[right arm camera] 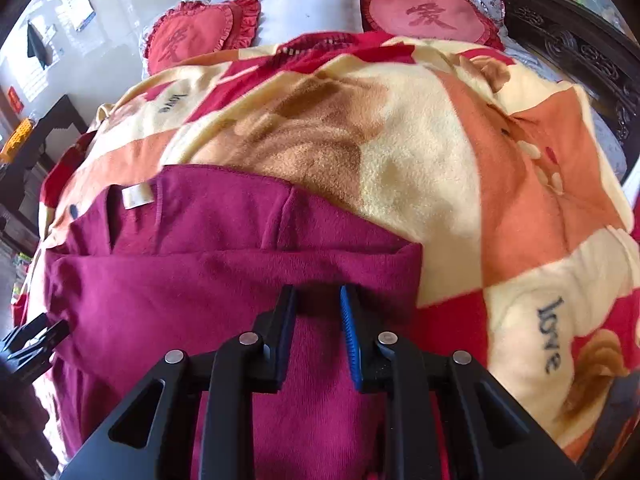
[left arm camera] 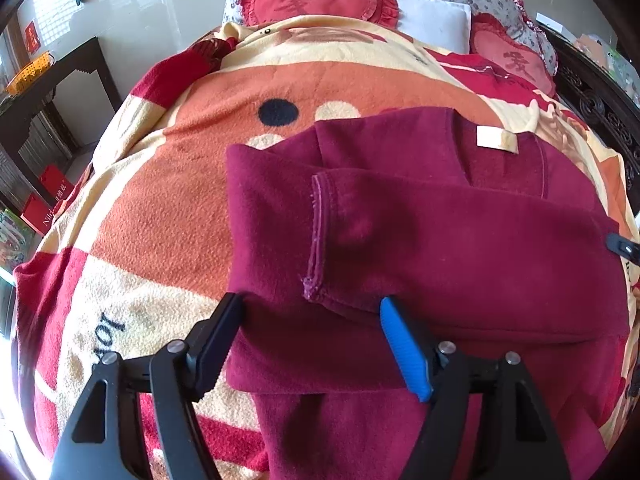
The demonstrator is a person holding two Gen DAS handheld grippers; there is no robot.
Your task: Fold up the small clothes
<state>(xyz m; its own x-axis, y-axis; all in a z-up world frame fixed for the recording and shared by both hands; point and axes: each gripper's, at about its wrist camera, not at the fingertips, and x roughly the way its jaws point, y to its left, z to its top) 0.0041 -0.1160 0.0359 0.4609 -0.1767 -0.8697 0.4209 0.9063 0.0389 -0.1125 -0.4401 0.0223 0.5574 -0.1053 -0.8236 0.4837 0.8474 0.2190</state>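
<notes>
Left wrist | maroon fleece top (left arm camera: 460, 240); sleeve folded across; label showing

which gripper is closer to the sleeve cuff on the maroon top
Left. The left gripper straddles the garment right at the sleeve cuff; the right gripper sits at the top's opposite edge.

A fleece blanket (right arm camera: 420, 168) in orange, cream and red covers the bed, two red heart-shaped cushions (right arm camera: 428, 14) flanking a white pillow (right arm camera: 308, 6) at its head; red boxes (left arm camera: 48, 200) sit on the floor.
</notes>
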